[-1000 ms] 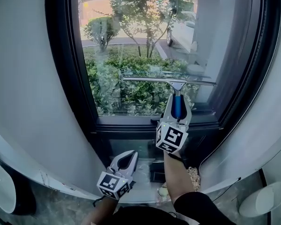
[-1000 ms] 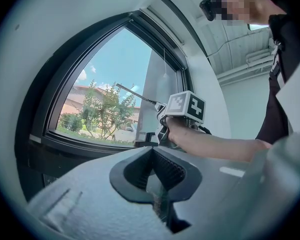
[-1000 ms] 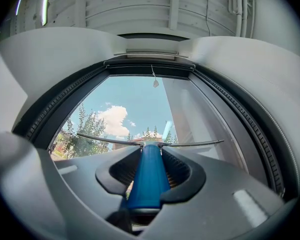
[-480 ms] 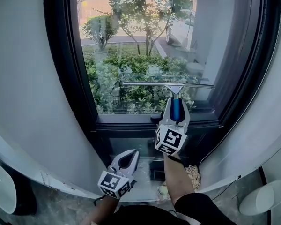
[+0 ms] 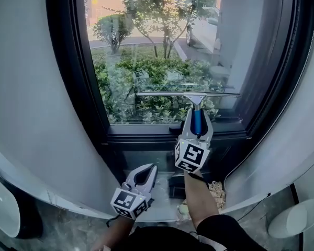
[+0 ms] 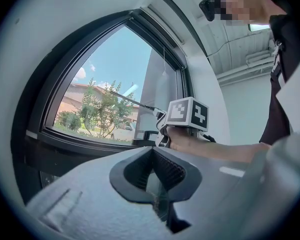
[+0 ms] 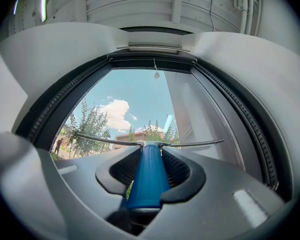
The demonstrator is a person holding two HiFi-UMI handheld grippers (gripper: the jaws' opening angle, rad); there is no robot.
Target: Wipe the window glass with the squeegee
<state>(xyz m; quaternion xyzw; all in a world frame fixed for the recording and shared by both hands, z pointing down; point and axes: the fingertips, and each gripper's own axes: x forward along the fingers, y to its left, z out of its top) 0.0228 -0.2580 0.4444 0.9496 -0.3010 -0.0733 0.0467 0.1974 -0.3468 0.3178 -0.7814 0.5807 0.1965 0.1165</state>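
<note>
The right gripper (image 5: 197,121) clamps ribbed jaws on the smooth blue handle of the squeegee (image 5: 187,94), its thin straight blade level against the window glass (image 5: 146,46), while the left gripper (image 5: 142,175) is closed and empty.

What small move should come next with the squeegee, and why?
Likely pull the squeegee straight down to the lower frame: the right gripper is shut on its blue handle, the blade lies level against the window glass, and glass shows below it.
</note>
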